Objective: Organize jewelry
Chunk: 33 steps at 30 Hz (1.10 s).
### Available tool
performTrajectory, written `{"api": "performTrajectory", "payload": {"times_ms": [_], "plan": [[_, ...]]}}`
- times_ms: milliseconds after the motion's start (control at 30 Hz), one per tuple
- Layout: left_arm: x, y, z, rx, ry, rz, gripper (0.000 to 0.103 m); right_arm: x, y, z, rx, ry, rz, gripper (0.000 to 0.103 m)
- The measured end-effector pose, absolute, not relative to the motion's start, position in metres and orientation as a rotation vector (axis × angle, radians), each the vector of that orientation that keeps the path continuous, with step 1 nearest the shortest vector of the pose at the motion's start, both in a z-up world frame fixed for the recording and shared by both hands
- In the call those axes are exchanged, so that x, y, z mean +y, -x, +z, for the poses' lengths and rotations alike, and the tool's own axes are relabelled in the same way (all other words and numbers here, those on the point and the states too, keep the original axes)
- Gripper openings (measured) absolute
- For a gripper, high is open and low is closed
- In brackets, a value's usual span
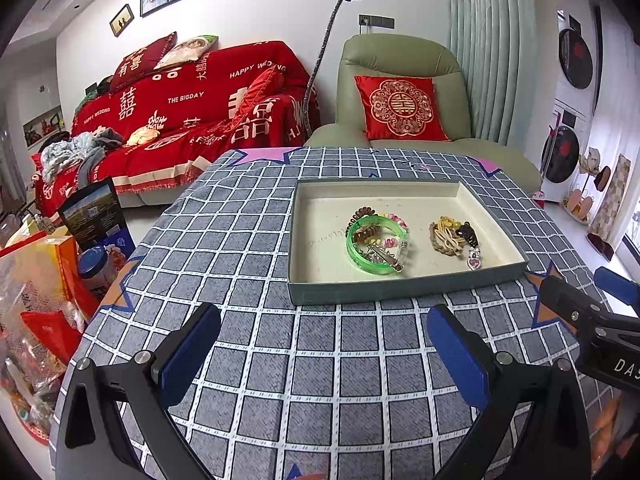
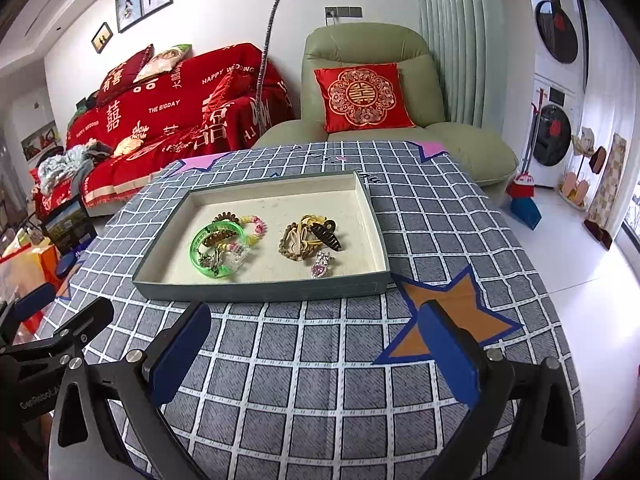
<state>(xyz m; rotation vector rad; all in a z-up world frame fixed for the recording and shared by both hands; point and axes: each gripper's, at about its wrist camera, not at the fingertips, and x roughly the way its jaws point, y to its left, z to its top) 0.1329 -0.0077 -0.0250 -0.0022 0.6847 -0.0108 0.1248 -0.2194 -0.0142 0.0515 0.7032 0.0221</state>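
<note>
A shallow grey-green tray [image 1: 404, 289] [image 2: 260, 290] with a cream inside sits on the checked tablecloth. Inside it lie two heaps of jewelry. On the left a green bangle [image 1: 362, 250] [image 2: 199, 249] rings bead bracelets and a silver clip. On the right are a braided bracelet [image 1: 442, 242] [image 2: 289, 245], yellow hair ties, a dark claw clip [image 1: 469, 234] [image 2: 326, 234] and a pink gem charm [image 1: 475, 260] [image 2: 321, 265]. My left gripper [image 1: 322, 354] hovers open short of the tray's near wall, empty. My right gripper [image 2: 316, 350] is wide open and empty, also short of the tray.
The table [image 1: 280, 380] is covered in a grey checked cloth with star patches [image 2: 452, 320]. Bags and boxes [image 1: 48, 280] crowd the floor to the left. Behind stand a red-covered sofa [image 1: 192, 112], a green armchair [image 2: 368, 92] and a phone stand pole [image 1: 320, 64].
</note>
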Motion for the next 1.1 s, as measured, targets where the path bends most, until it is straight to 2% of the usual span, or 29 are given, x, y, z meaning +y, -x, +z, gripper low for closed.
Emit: {"api": "performTrajectory", "payload": {"times_ms": [1100], "plan": [[-0.011, -0.128, -0.012, 0.654, -0.013, -0.012, 0.103, -0.225, -0.111, 0.007, 0.655, -0.06, 0.006, 0.103]]}}
